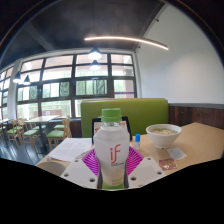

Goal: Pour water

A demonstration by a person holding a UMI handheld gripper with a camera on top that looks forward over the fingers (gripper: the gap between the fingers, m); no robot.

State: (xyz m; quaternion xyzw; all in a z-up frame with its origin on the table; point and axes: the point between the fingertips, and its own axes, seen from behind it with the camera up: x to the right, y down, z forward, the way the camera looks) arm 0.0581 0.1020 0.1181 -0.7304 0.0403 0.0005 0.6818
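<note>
My tongs [113,166] clamped on one bottle, upright over the table.

I hold a single bottle [112,150] with a green cap and a pink "iF" label; both pink pads [92,162] press against its sides, at 12 o'clock from me. On the wooden table [200,145] I count one white bowl [163,133] at 2 o'clock, one sheet of paper [70,149] at 10 o'clock, and one small packet [167,163] near the bowl. One green bench back [145,113] stands beyond.
</note>
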